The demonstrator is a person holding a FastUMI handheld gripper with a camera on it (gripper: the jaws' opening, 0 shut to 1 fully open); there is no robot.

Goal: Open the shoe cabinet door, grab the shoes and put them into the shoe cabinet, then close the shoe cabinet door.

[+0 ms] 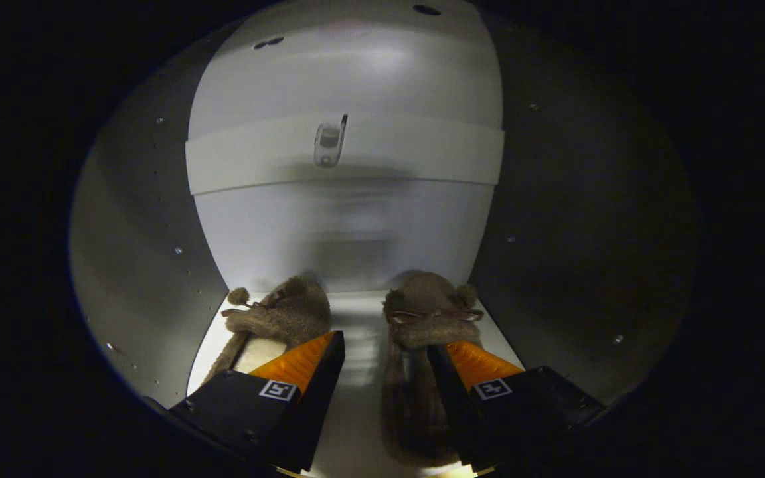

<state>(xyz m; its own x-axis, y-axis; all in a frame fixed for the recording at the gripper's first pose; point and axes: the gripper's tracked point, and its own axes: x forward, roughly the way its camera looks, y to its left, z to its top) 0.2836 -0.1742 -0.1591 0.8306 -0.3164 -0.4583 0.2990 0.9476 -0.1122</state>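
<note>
I am looking into the white shoe cabinet (346, 226). Two brown furry slippers lie side by side on its floor, toes toward the back wall. The left slipper (283, 315) is partly under my left finger; the right slipper (425, 312) runs along the inner side of my right finger. Each has small pompoms and a thin bow. My gripper (386, 348) is open, its fingers spread, with bare cabinet floor and the right slipper's inner edge between them. Neither finger presses on a slipper.
A white shelf (409, 156) crosses the cabinet above the slippers, with a small metal fitting (329, 143) on its front edge. The grey side walls (137, 219) stand close on both sides, dotted with small holes. The right wall (588, 232) is in shadow.
</note>
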